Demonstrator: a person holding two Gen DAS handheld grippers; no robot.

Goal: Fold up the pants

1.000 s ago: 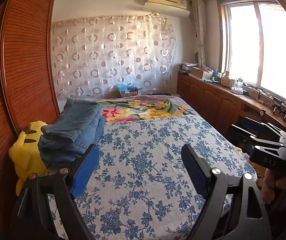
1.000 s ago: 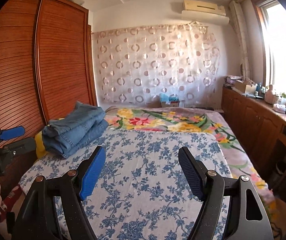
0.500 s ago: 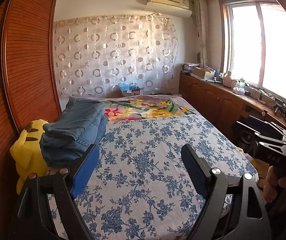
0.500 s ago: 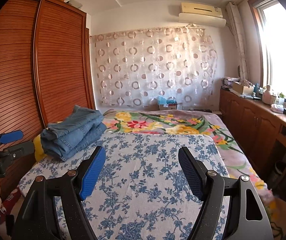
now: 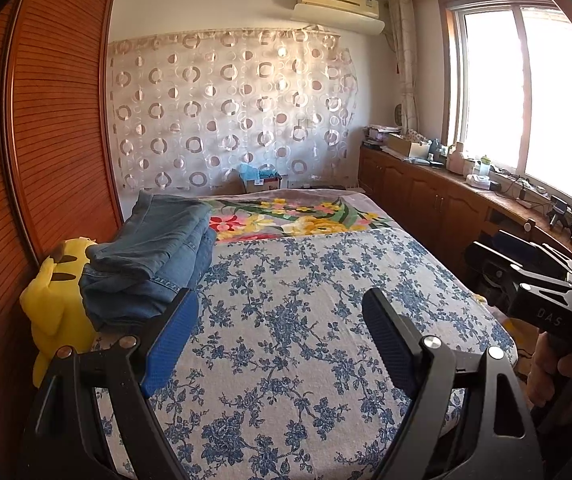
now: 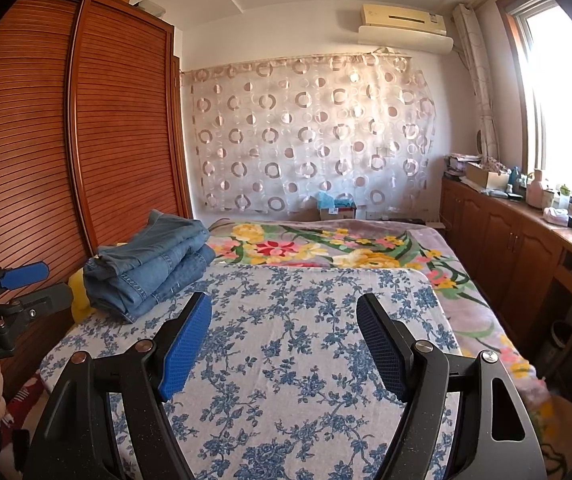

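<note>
**Open bedspread ahead of both grippers, clutter to the left**

Between and beyond the spread fingers of the left gripper (image 5: 279,336) and the right gripper (image 6: 283,340) lies bare blue-flowered bedspread (image 6: 306,320), with nothing between either pair of fingers. A stack of folded jeans (image 5: 153,260) sits just past the left finger of each, resting against a yellow plush toy (image 5: 53,308). A wooden wardrobe (image 6: 85,140) walls off the left side; low cabinets (image 6: 518,248) line the right.

Black angular frames on both grippers, silver screws at the joints, blue textured pads (image 6: 185,350), white lettering that seems to read "DAS".
</note>
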